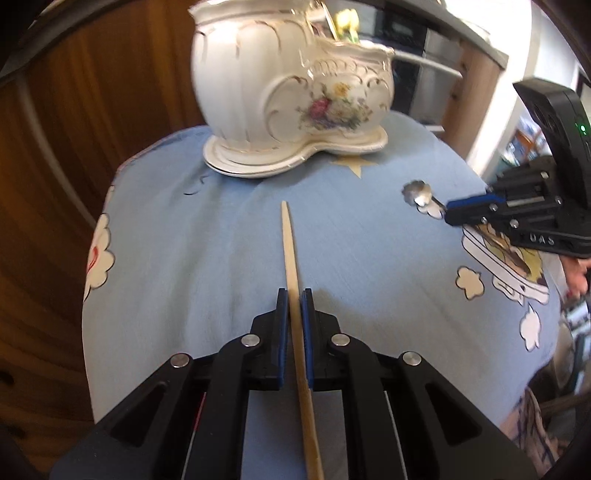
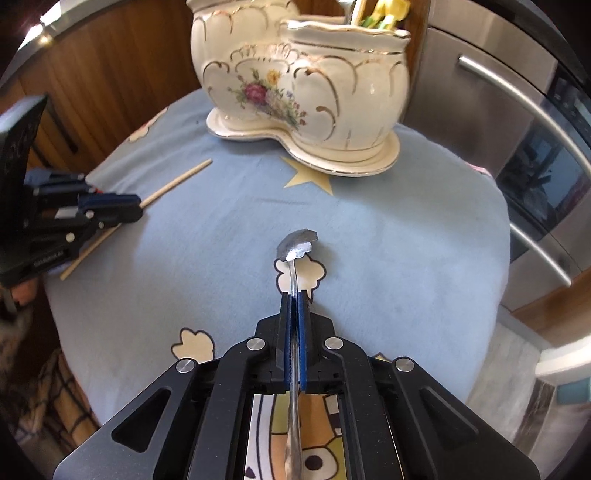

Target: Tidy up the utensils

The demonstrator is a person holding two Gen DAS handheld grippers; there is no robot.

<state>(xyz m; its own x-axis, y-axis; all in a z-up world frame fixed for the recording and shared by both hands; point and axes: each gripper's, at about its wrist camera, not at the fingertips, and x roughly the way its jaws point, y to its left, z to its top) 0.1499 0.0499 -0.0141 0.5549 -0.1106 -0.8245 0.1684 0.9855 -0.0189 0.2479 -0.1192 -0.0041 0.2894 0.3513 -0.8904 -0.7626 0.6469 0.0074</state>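
Left tool (image 1: 294, 295) clamped on wooden chopstick (image 1: 289, 251), tip pointing toward the ceramic holder (image 1: 280, 96) at the far side of the blue-clothed tabletop (image 1: 207, 251). Right tool (image 2: 294, 297) closed on the handle of a metal spoon (image 2: 297, 247), bowl forward over the cloth. Yellow-handled utensils (image 2: 388, 13) stand in the holder.

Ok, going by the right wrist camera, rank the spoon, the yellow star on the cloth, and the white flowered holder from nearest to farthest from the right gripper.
1. Spoon: clamped in the right gripper, bowl pointing ahead.
2. Yellow star: printed on the cloth, farther ahead, just before the holder's base.
3. White flowered holder: standing at the far edge of the cloth.
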